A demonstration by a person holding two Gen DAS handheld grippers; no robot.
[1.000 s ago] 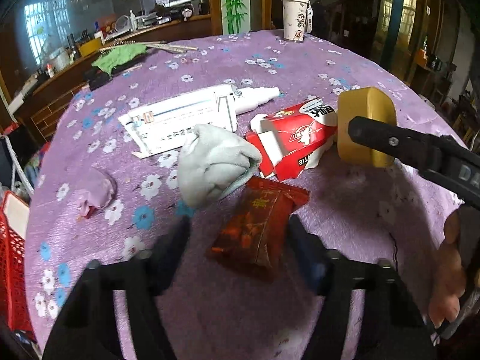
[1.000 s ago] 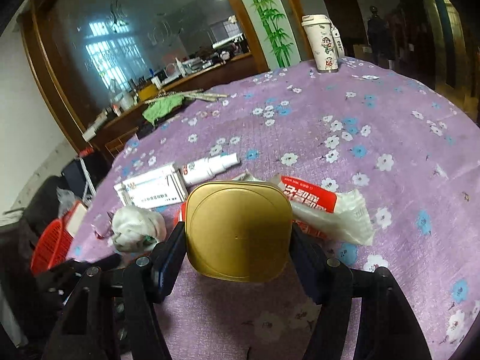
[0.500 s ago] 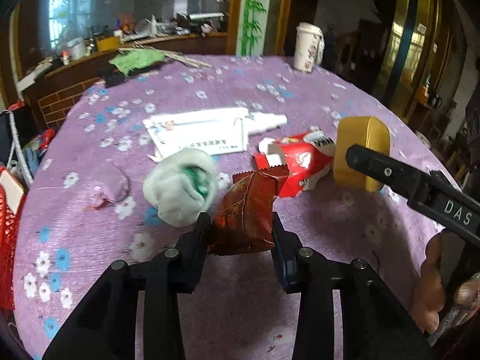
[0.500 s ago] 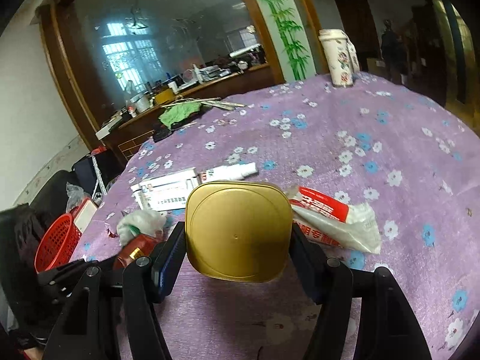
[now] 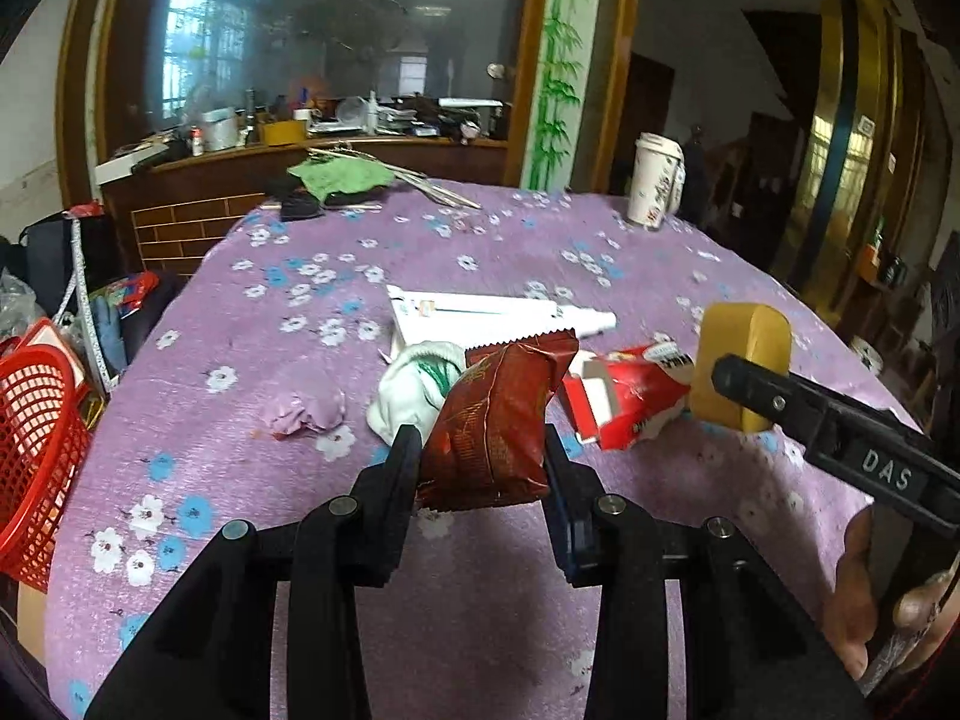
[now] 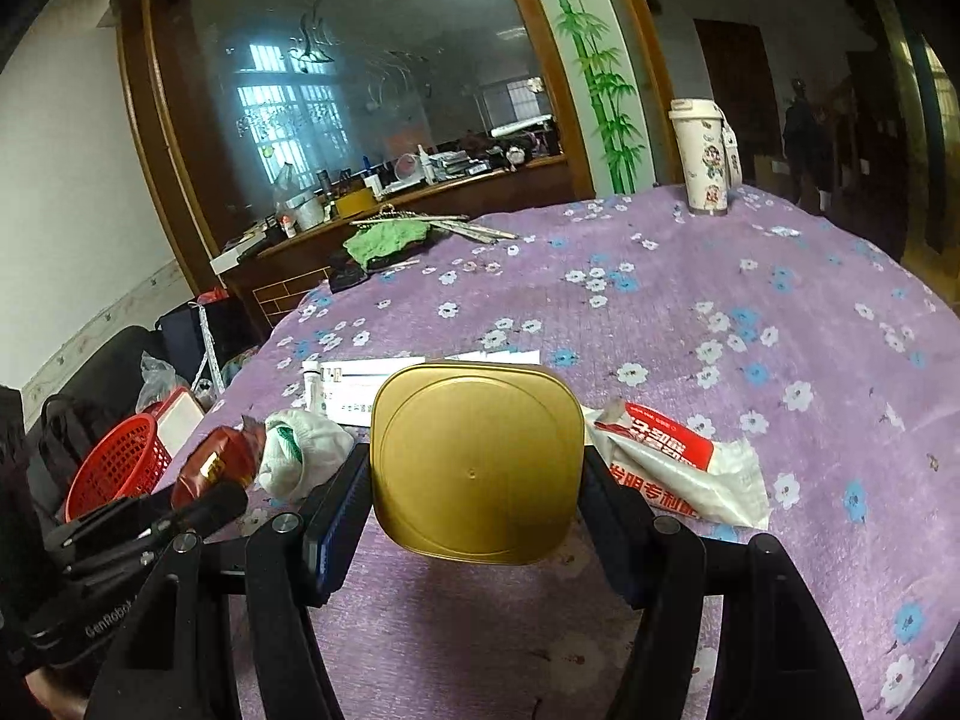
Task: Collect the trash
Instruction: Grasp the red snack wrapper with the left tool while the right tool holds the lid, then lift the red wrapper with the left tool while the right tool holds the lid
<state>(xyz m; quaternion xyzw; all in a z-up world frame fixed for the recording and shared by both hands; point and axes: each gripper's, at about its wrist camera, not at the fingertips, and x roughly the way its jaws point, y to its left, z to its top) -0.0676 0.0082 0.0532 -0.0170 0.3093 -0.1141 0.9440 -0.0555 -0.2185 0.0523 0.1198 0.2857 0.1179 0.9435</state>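
Red snack wrapper (image 5: 492,426) clamped between left gripper (image 5: 480,462) fingers, lifted off purple tablecloth (image 5: 240,312). Jaws narrowed onto it. Right gripper (image 6: 474,480) grips gold tin (image 6: 477,462), jaws about half open.

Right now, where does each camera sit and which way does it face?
Left wrist: on the left gripper, facing across the purple table; jaws pinch a red snack packet; right gripper and a hand show at right.
Right wrist: on the right gripper, facing the same way; jaws clamp a gold tin.
Shared: packet, tin, white wad, red basket, cup.
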